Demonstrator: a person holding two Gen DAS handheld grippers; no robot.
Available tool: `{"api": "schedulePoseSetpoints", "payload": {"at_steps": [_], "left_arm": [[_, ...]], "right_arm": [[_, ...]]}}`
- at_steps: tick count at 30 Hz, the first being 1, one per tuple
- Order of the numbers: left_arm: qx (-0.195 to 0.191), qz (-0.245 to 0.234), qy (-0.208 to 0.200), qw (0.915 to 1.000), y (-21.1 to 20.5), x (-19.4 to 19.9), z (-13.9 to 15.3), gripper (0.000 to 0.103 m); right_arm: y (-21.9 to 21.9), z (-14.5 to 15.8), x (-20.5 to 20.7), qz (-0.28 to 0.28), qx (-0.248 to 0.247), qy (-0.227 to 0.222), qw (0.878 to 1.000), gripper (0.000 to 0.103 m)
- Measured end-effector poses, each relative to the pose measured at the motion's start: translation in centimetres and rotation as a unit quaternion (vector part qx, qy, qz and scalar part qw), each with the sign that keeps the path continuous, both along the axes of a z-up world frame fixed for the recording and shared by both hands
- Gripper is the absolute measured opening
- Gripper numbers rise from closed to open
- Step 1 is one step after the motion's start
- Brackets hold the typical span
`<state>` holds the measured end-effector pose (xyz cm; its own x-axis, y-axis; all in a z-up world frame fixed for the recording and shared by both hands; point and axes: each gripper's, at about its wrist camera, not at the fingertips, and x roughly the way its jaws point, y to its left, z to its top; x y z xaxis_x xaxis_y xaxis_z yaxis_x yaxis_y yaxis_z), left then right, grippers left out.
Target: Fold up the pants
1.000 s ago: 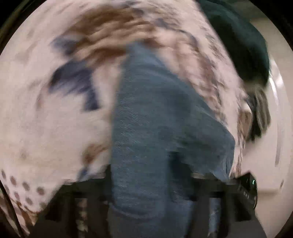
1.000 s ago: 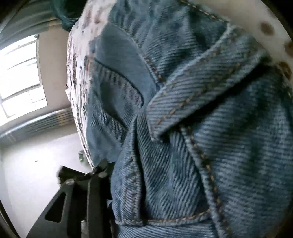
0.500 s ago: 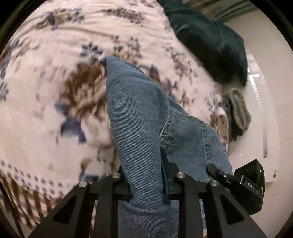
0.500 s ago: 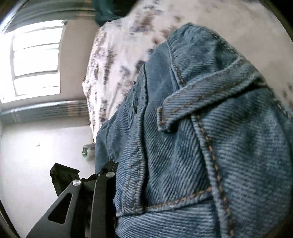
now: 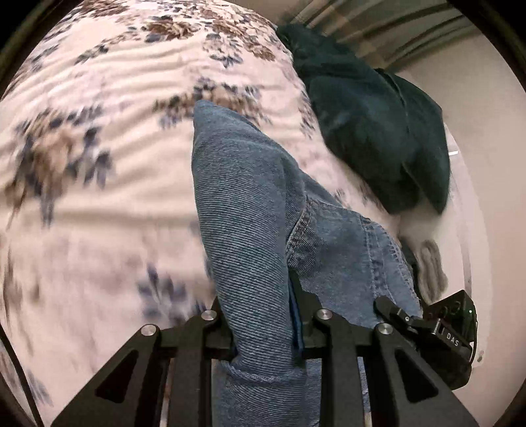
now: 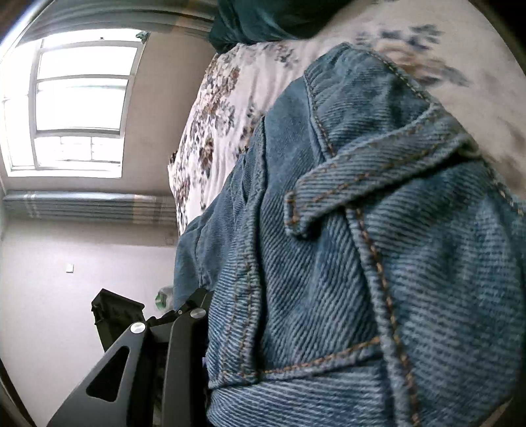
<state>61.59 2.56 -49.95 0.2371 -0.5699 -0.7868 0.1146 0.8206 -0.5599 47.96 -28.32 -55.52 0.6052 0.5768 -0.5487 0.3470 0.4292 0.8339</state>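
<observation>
The blue jeans (image 5: 256, 236) hang over a floral bedspread (image 5: 98, 203). My left gripper (image 5: 263, 315) is shut on a fold of one leg, and the denim runs up and away between its black fingers (image 5: 210, 331). In the right wrist view the jeans' waistband (image 6: 378, 262) with a belt loop fills most of the picture. My right gripper (image 6: 269, 331) is shut on that thick denim; only its left finger (image 6: 184, 328) shows, the other is hidden behind cloth. The right gripper's black body (image 5: 440, 331) appears low on the right of the left wrist view.
A dark green garment (image 5: 371, 131) lies on the bed's far right part, also seen as the green garment (image 6: 269, 19). A grey fuzzy item (image 5: 430, 266) sits on the pale floor beside the bed. A bright window (image 6: 79, 98), a radiator (image 6: 88, 207) and a black box (image 6: 115, 315) are to the left.
Both grippers have risen and swung with the jeans; the bedspread looks farther off and more of the room shows. The left jaws have closed tighter on the leg fold.
</observation>
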Motion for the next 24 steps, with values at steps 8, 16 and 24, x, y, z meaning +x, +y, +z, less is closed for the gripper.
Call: {"api": "schedulePoseSetpoints", "payload": {"at_steps": [8,16,24], "left_arm": [[0.020,-0.005,0.020,0.9996,2.3,10.9,-11.3,0.023],[0.050,0.018,0.038,0.9979,4.1,9.4,-12.2,0.042],[0.199,0.037,-0.016,0.9792,2.1,5.7,-6.8,0.101]], "right_arm": [[3.1,-12.4,14.1,0.027,0.004,0.004,1.000,0.032],[2.4,-16.0,14.7,0.053,0.002,0.068,0.996,0.062],[4.3,-7.1,12.5,0.134,-0.285,0.137,0.939,0.093]]}}
